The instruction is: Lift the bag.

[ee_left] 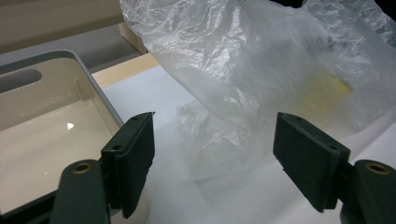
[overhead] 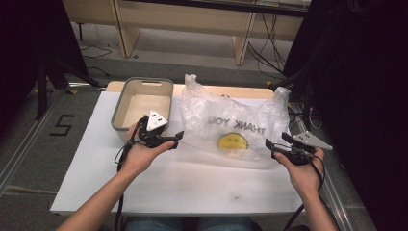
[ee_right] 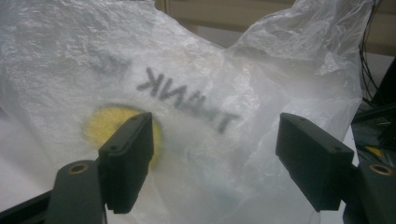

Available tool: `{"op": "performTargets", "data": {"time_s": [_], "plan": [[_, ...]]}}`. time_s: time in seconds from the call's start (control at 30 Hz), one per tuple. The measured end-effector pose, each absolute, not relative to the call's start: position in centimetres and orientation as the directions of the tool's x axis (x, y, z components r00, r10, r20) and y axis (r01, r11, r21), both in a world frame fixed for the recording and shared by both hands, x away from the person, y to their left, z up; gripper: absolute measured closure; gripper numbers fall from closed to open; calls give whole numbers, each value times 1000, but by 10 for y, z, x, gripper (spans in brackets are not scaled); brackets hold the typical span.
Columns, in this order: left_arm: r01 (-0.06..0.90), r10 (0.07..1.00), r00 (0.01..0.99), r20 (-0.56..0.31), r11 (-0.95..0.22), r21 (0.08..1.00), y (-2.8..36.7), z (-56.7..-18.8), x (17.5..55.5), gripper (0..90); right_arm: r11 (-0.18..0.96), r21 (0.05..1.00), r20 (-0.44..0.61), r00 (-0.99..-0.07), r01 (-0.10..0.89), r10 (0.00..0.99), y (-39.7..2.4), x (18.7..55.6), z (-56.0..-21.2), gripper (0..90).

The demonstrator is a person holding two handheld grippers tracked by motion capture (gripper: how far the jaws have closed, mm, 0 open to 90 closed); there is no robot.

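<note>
A clear plastic bag printed with "THANK YOU" and a yellow smiley stands puffed up in the middle of the white table. My left gripper sits at the bag's left side, jaws open and empty. In the left gripper view that gripper faces the crumpled bag, with the bin at its left. My right gripper rests at the bag's right corner, also open. In the right gripper view its jaws frame the bag without touching it.
A grey bin with a cream inside stands empty at the table's back left. Wooden furniture legs and cables lie on the floor beyond. Dark equipment stands to the right of the table.
</note>
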State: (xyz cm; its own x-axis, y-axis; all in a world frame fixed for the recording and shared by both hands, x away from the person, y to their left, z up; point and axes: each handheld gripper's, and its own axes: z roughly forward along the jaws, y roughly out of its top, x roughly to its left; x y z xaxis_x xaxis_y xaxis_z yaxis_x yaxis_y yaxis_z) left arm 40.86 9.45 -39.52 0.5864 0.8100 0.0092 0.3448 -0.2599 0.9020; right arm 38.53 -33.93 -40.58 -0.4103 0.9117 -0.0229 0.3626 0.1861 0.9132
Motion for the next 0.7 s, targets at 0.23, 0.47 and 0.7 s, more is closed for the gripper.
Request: {"op": "performTargets", "data": {"time_s": [0.23, 0.47, 0.7], "plan": [[348, 802, 597, 12, -272, 897, 100, -397, 403, 290, 202, 908, -27, -429, 368, 903, -340, 380, -408, 288], [352, 800, 599, 18, -284, 892, 106, -401, 397, 290, 219, 904, -34, -449, 366, 893, -339, 375, -409, 288], [359, 794, 608, 27, -304, 883, 110, -405, 392, 289, 227, 898, -28, -467, 376, 884, -338, 371, -412, 289]]}}
